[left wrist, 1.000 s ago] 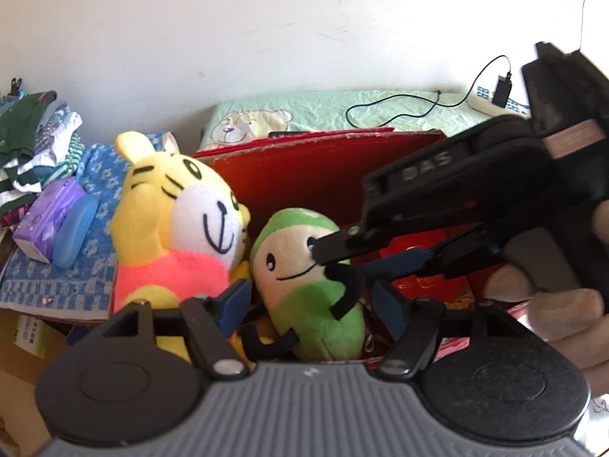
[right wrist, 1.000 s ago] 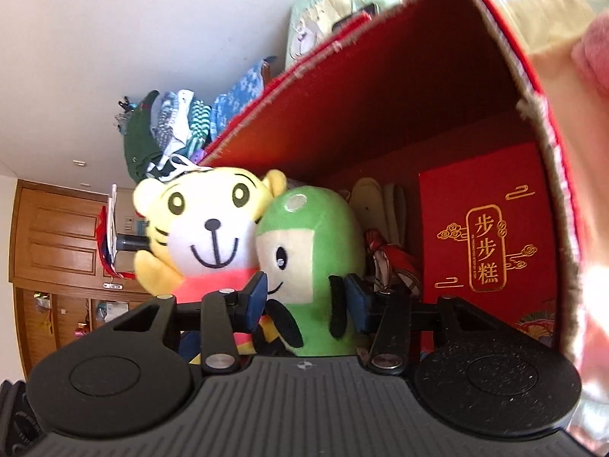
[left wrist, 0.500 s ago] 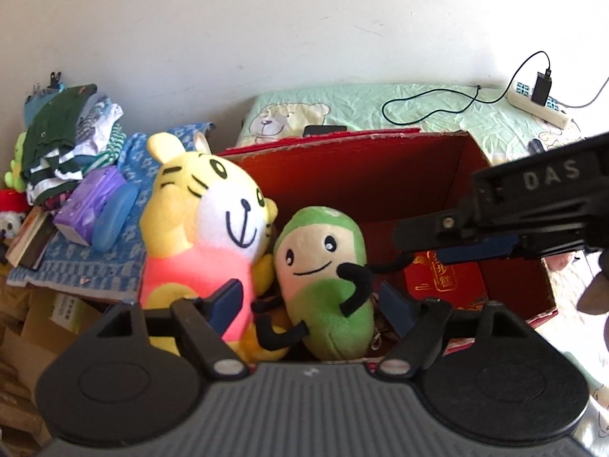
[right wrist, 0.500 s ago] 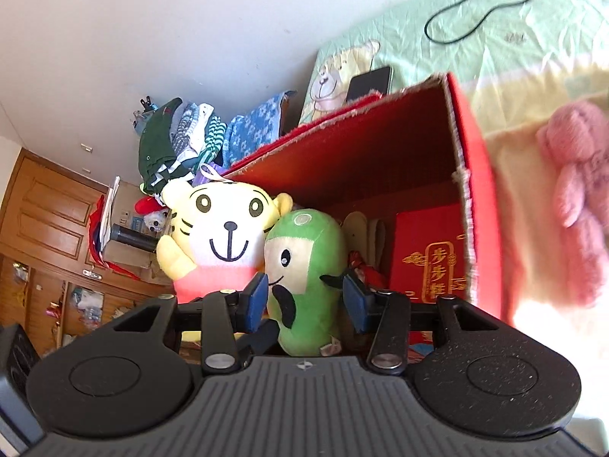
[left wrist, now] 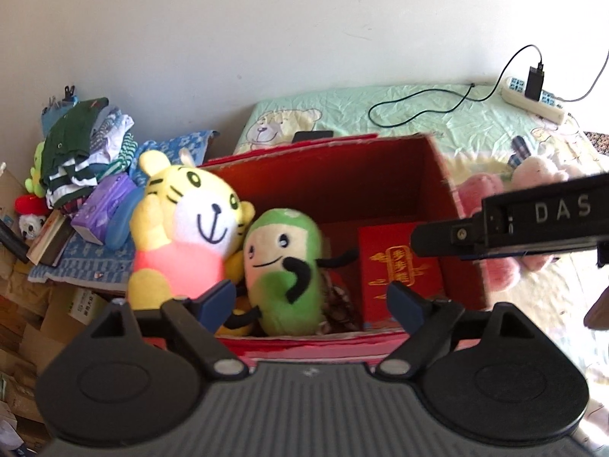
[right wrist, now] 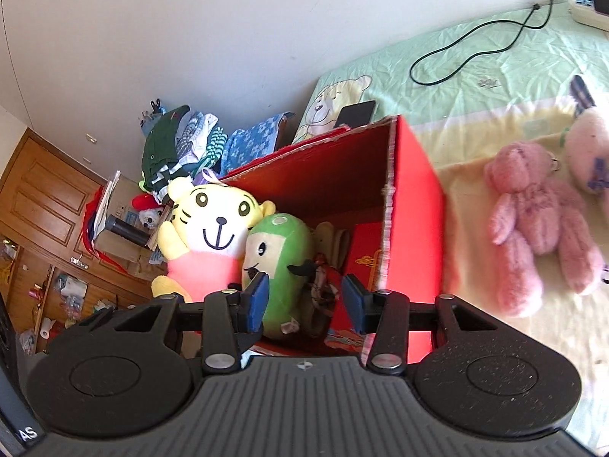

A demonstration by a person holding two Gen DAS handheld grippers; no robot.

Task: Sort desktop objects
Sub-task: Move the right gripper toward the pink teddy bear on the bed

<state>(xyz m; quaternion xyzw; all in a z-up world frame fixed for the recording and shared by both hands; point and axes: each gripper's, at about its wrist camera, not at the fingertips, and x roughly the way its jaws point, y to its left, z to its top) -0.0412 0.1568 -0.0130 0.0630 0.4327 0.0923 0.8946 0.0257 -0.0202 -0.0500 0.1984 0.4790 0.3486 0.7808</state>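
An open red cardboard box point(left wrist: 342, 175) point(right wrist: 415, 209) stands on the bed. Inside, a yellow tiger plush point(left wrist: 190, 224) point(right wrist: 213, 228) leans at the left beside a green plush point(left wrist: 285, 266) point(right wrist: 281, 255), with a red packet point(left wrist: 399, 270) to their right. My left gripper point(left wrist: 312, 301) hovers above the box's near edge with its jaws opening and nothing between the pads. My right gripper point(right wrist: 306, 301) also hangs over the near edge, open and touching nothing. Its black body point(left wrist: 533, 221) crosses the right of the left wrist view. A pink teddy point(right wrist: 533, 221) lies right of the box.
A paler pink plush point(right wrist: 586, 144) lies beyond the teddy. On the green bedsheet behind the box are a phone point(right wrist: 356, 112), a black cable point(left wrist: 418, 110) and a power strip point(left wrist: 533, 99). Folded clothes point(left wrist: 83, 144) and a purple tissue pack point(left wrist: 102, 205) pile up at the left.
Both grippers have drawn back and up out of the box. The left jaws have spread wider. The green plush has stayed inside beside the tiger.
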